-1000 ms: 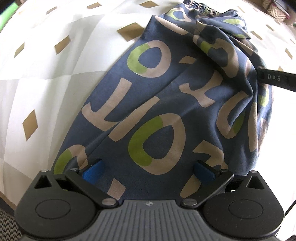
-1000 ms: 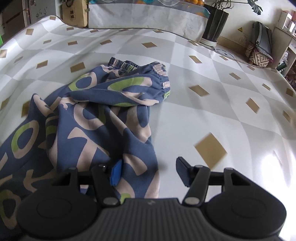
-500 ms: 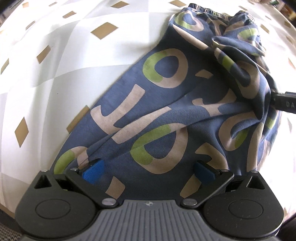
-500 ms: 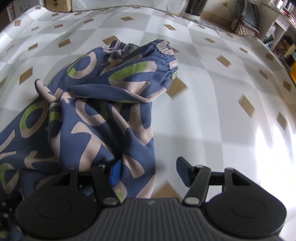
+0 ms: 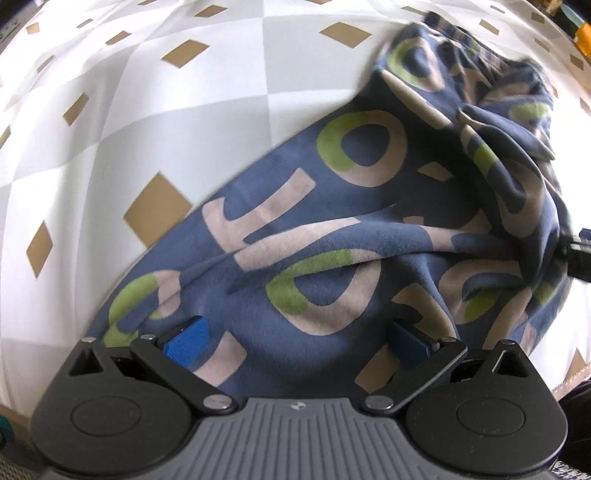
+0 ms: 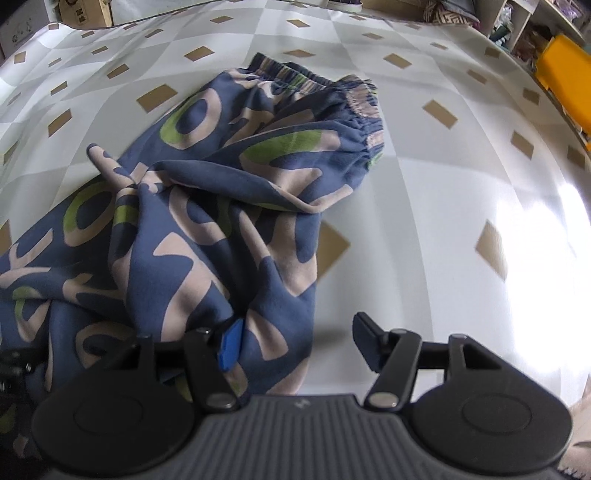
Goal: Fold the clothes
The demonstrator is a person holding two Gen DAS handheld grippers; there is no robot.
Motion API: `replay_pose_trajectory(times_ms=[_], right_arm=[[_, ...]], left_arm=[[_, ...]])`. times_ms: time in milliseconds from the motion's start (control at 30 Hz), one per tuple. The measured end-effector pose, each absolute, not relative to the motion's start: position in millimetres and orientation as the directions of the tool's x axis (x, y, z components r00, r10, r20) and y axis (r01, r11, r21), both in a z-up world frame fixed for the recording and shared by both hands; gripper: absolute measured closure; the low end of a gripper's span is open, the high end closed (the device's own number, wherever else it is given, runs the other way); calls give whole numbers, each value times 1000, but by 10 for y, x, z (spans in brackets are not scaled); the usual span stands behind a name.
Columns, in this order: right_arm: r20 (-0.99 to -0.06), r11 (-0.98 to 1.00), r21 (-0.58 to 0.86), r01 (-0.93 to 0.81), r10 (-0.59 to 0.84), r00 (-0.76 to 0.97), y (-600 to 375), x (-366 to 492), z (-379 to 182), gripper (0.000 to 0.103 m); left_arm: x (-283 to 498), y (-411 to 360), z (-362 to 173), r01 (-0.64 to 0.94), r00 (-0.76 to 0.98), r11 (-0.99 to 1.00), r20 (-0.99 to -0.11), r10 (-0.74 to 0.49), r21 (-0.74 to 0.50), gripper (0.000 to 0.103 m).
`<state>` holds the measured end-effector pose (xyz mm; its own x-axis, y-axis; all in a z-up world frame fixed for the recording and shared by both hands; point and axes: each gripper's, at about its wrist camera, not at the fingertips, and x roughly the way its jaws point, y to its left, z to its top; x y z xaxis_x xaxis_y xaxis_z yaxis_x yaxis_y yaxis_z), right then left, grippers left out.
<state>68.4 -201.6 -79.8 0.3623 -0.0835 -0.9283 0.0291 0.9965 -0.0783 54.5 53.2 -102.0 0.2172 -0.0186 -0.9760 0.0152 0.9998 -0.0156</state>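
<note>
Blue trousers (image 5: 332, 229) printed with beige and green letters lie crumpled on the checked tablecloth (image 5: 147, 110). My left gripper (image 5: 295, 338) points down over one flat leg, jaws wide apart, blue pads on either side of a green and beige ring. In the right wrist view the trousers (image 6: 207, 221) fill the left half, with the gathered waistband (image 6: 351, 99) at the far end. My right gripper (image 6: 295, 339) is open at the cloth's near right edge. Its left pad is against the fabric and its right pad is free over the tablecloth (image 6: 443, 184). The right gripper's black tip (image 5: 580, 251) shows at the left view's right edge.
A yellow box (image 6: 565, 81) and shelves stand beyond the table's far right edge. A cardboard box (image 6: 85, 11) sits past the far left corner. Bare tablecloth stretches to the right of the trousers, with strong glare on it.
Both grippers moved across the table and rolled slightly. The fabric at their fingers kept its place in view while the tablecloth's diamonds shifted. The waistband now looks nearer the right gripper.
</note>
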Motion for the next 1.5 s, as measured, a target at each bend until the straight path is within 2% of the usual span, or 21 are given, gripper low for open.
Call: replay_pose_trajectory(times_ms=[133, 300, 433, 500, 800, 1067, 1200, 1500], right_arm=[[-924, 997, -43, 56, -62, 377, -2095, 570, -732, 42], [-879, 998, -10, 60, -37, 476, -2172, 506, -495, 42], [-860, 999, 32, 20, 17, 510, -2187, 627, -380, 39], [-857, 998, 56, -9, 53, 513, -2182, 734, -359, 39], [-831, 986, 76, -146, 144, 537, -2098, 1104, -254, 36], [-845, 972, 63, -226, 172, 507, -1996, 1441, -407, 36], [-853, 969, 58, -241, 174, 492, -1952, 1586, -512, 36], [-876, 973, 60, -224, 159, 456, -1973, 1782, -794, 34]], left_arm=[[447, 614, -991, -36, 217, 999, -976, -21, -30, 0], [302, 768, -888, -116, 236, 990, -970, -54, -84, 0], [163, 858, -823, -172, 255, 980, -966, -53, -99, 0], [327, 545, -711, -198, 250, 975, -967, -46, -98, 0], [46, 686, -946, -303, 230, 951, -973, 3, -68, 0], [-40, 822, -1032, -399, 210, 915, -977, 35, -54, 0], [-22, 788, -1071, -390, 212, 921, -973, 88, -2, 0], [-14, 793, -1089, -409, 238, 913, -966, 104, -2, 0]])
